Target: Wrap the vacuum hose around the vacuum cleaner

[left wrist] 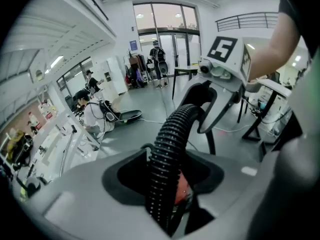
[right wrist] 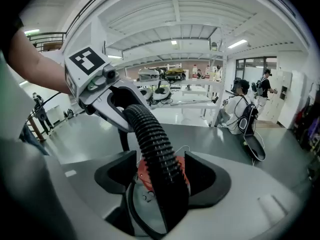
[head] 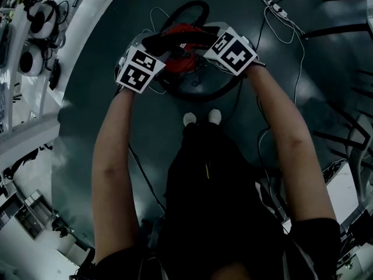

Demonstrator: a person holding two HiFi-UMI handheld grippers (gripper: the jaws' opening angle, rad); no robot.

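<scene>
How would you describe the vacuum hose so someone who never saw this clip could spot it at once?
On the dark floor, just ahead of the person's shoes, sits a red vacuum cleaner. The black hose loops around it and passes between the jaws of the left gripper and the right gripper. Unlike the thin white cables nearby, it is thick and ribbed.

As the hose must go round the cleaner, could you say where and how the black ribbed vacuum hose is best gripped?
Likely the raised span of the black ribbed vacuum hose above the red vacuum cleaner, from above, jaws across it: its ribs resist slipping.
</scene>
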